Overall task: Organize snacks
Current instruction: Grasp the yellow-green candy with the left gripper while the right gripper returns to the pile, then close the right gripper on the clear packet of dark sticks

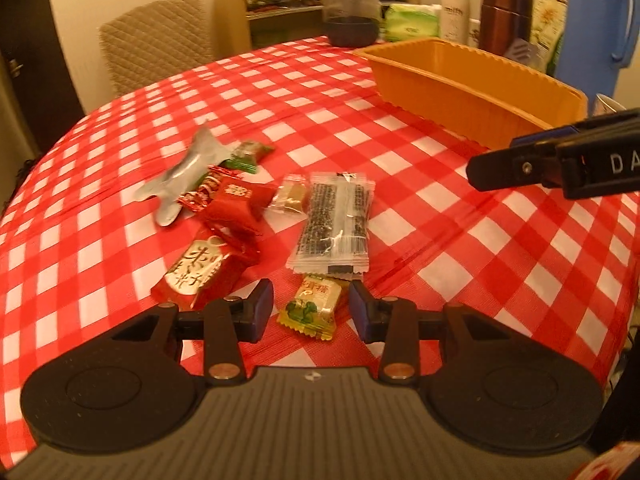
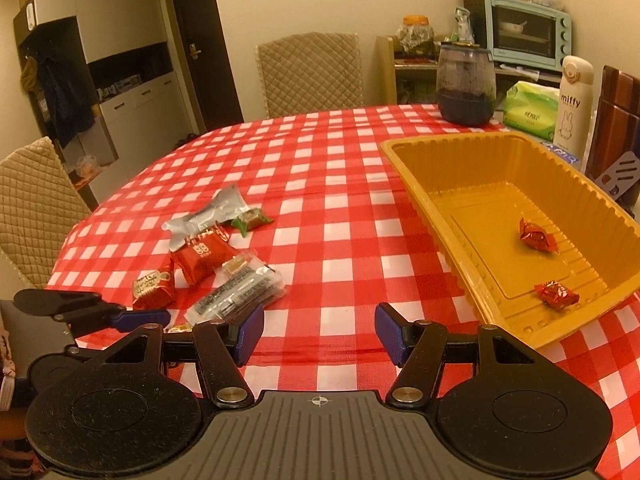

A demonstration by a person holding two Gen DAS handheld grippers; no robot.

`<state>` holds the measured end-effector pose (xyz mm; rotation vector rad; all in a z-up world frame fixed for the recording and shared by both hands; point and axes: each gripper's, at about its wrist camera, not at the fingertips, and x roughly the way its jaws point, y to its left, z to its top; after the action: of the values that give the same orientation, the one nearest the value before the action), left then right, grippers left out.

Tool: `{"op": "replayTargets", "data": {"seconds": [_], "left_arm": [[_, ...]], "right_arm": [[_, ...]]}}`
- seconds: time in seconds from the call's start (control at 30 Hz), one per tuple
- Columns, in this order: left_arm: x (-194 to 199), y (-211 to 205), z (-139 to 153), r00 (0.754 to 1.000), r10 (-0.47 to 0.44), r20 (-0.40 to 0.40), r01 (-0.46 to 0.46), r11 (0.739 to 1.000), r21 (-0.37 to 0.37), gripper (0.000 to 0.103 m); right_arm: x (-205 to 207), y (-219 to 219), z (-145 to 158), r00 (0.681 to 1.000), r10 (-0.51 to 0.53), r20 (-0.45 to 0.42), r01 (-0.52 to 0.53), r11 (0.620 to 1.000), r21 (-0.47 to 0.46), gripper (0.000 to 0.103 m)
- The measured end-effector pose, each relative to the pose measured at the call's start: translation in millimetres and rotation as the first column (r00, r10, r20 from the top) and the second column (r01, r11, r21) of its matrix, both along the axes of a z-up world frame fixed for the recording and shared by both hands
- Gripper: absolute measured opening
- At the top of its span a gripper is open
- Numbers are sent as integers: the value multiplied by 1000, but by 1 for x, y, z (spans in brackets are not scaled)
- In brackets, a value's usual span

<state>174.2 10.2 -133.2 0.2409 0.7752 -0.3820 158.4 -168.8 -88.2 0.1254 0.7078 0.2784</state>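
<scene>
The left gripper (image 1: 311,307) stands part open, its blue pads either side of a small yellow-green wrapped candy (image 1: 311,307) on the red-and-white checked tablecloth (image 1: 360,112), not pressing it; the candy's long axis runs roughly along the fingers; the right gripper (image 2: 319,332) hangs half open, empty; two red foil candies (image 2: 536,235) lie in the orange ribbed plastic tray (image 2: 420,176).

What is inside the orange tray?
Two red-wrapped candies lie on the floor of the orange tray. Its near wall hides a strip of the bottom, so anything there cannot be seen.
</scene>
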Motion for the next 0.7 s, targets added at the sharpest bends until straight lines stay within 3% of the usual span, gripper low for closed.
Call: {"op": "replayTargets", "data": {"seconds": [0.1,0.2,0.47,0.7], "left_arm": [[0,1,1,1000,-7,-23,7,1000,-22,23],[-3,2,3,999,16,-42,-17,1000,-25,20],[-14,34,17,985,173,-19,-174,982,-79,20],[-7,53,19,970,241,-17,-241,961,-132,20]], "right_arm": [[2,1,-1,1000,-2,-3,2,1000,2,62],[4,4,-1,1000,3,-3,-3,1000,6,62],[12,27,-2,999,50,-16,-49,997,52,61],[38,56,-17,993,76,-90,-64,989,133,61]]}}
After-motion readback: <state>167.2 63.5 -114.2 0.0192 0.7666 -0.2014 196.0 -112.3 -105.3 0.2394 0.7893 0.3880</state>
